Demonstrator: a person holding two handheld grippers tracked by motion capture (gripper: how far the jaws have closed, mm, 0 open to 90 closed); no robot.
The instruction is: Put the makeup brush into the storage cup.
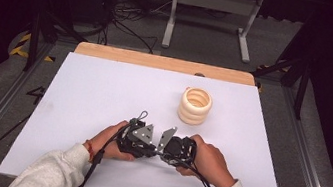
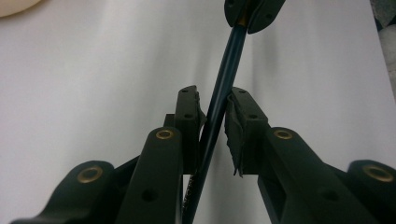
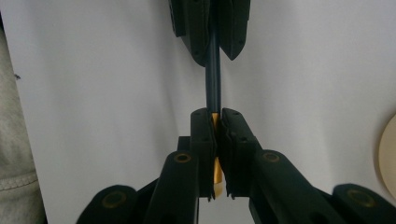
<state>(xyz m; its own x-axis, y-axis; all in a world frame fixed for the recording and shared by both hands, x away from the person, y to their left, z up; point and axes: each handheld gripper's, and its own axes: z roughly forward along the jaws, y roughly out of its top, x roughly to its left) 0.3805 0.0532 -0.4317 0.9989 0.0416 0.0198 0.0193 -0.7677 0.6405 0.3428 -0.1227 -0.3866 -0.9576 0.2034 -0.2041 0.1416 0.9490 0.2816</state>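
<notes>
I see dark blue pen (image 2: pixel 219 100) held between both grippers, low over white surface (image 1: pixel 103 93), near its front edge. Left gripper (image 2: pixel 214 109) jaws narrow around barrel; contact on one side unclear. Right gripper (image 3: pixel 214 122) clamped tight on pen's gold end (image 3: pixel 215 175). Faint print on barrel, unreadable to me. Cream ribbed ring stack (image 1: pixel 195 106) stands apart, farther back right.

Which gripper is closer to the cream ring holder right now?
Right. The right gripper sits just below the ring holder, nearer the person; the left gripper is beside it, further left.
</notes>
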